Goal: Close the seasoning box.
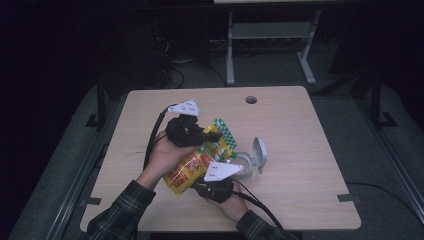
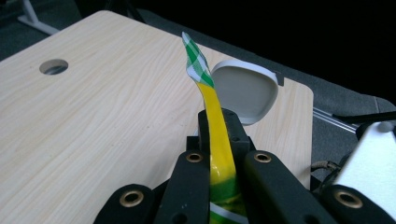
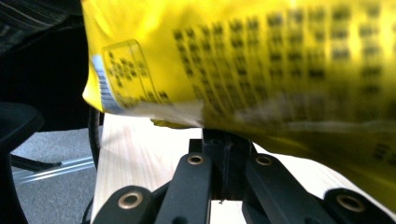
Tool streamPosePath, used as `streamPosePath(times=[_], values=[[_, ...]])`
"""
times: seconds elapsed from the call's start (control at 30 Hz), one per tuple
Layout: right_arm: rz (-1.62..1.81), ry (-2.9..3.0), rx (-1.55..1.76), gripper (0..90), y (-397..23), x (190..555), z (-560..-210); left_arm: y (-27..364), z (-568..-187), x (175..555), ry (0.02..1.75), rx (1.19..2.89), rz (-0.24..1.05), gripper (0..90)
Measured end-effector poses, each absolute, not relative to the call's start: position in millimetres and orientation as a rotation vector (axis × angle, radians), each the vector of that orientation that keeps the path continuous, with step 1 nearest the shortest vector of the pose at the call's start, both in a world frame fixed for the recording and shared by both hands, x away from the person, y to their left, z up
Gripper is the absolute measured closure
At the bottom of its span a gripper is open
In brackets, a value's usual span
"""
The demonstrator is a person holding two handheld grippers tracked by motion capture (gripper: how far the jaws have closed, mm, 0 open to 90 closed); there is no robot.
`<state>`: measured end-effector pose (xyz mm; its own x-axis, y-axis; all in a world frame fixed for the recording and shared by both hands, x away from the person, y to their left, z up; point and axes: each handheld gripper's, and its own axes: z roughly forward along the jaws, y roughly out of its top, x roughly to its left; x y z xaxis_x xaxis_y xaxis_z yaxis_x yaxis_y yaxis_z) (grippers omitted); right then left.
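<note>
Left hand-held gripper (image 2: 218,140): I see it clamped on yellow snack bag (image 1: 197,162).
Right hand-held gripper (image 3: 223,154): closed under bag, probably pinching its edge.
White container (image 1: 248,161): lid open, on worktop (image 1: 300,140).

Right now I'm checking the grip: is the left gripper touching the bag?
Touching. The left gripper view shows the left gripper with its jaws closed on the bag, its yellow edge pinched between them.

Glossy plastic snack bag (image 1: 197,162), wood-grain table (image 1: 300,150)
</note>
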<state>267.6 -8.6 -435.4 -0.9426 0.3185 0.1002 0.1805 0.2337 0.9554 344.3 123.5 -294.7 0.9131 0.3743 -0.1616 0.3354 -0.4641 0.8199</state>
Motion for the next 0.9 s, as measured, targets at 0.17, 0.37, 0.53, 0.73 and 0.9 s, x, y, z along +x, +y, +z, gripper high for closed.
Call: streamPosePath(times=[0.17, 0.37, 0.53, 0.73, 0.9], values=[[1.833, 2.36, 0.485, 90.0, -10, 267, -436, 115, -294, 345, 0.507, 2.12, 0.043, 90.0], [1.849, 2.343, 0.482, 90.0, -12, 266, -434, 112, -293, 349, 0.535, 2.139, 0.038, 90.0], [1.857, 2.339, 0.485, 90.0, -12, 266, -433, 108, -293, 350, 0.541, 2.155, 0.038, 90.0], [1.867, 2.327, 0.479, 90.0, -13, 264, -432, 101, -293, 350, 0.537, 2.191, 0.037, 90.0], [1.873, 2.319, 0.485, 90.0, -14, 264, -431, 97, -291, 352, 0.557, 2.209, 0.043, 90.0]])
